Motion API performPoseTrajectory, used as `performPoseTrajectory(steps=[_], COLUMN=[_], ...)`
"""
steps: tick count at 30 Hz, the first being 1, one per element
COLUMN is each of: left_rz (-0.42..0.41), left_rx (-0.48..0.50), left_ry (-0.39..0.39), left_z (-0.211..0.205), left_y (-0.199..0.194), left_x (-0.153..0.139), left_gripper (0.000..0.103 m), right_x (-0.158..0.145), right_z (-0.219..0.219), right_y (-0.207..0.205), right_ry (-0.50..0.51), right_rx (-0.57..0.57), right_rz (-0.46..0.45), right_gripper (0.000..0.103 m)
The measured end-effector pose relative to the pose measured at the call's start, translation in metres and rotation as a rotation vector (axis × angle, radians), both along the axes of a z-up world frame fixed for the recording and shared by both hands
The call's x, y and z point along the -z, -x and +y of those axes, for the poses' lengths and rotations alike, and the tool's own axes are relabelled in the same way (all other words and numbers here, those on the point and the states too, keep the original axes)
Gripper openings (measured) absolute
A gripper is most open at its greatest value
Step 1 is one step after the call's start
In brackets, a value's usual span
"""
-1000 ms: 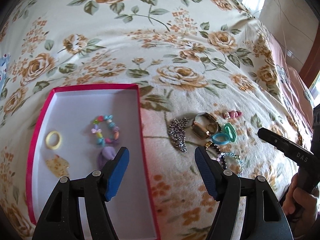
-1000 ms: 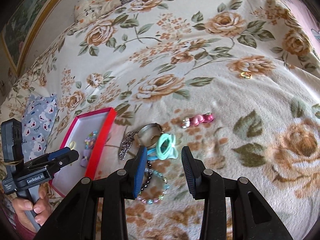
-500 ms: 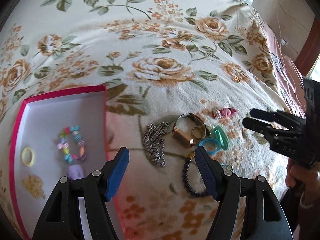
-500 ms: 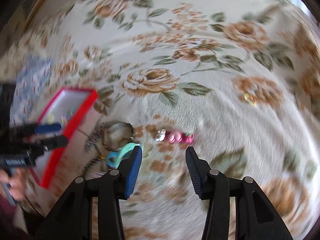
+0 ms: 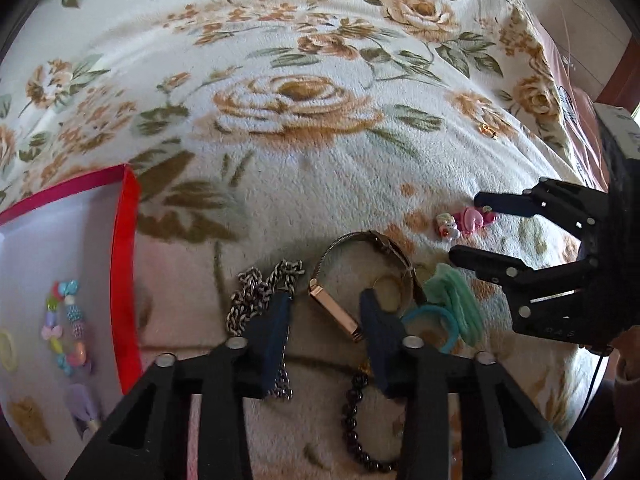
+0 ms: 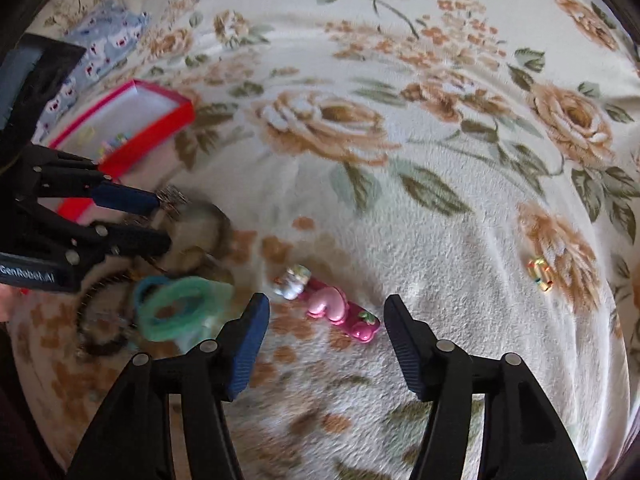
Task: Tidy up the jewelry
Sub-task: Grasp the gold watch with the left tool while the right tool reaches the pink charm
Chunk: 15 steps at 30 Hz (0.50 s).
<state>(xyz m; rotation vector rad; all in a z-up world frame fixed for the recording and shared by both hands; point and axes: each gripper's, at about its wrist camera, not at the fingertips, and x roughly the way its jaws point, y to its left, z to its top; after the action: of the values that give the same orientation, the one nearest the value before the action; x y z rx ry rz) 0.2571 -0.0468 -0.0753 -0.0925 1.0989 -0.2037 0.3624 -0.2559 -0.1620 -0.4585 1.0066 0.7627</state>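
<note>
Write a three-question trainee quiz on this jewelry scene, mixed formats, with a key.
1. True or false: the pink hair clip already lies inside the red box.
2. Which lies between the open fingers of the left gripper: A) gold bangle B) pink hair clip C) yellow ring
3. Fill in: the right gripper is ____ around the pink hair clip.

Key: 1 false; 2 A; 3 open

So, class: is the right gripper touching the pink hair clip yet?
Apart. In the right wrist view the open right gripper straddles the pink hair clip, with blanket showing between the clip and each finger.
</note>
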Motion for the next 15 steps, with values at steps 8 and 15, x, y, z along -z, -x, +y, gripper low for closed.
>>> performPoseTrajectory(steps=[8,15], left_rz=[-0.021,-0.065], left_rx=[0.017,-0.004], left_ry=[0.007,0.041], left_z=[0.001,0.022], left_y=[0.006,0.036], left_x=[-0.001,-0.023], left_gripper=[0.007,0.007], right_x=[-0.009,-0.039], right_z=[-0.003,-0.013], right_y=[0.012,0.034], right_ry=[-0.020,-0.183], right_rx=[0.056,0.171], right_rz=[0.028,0.083], right_gripper=[0.035,0.035])
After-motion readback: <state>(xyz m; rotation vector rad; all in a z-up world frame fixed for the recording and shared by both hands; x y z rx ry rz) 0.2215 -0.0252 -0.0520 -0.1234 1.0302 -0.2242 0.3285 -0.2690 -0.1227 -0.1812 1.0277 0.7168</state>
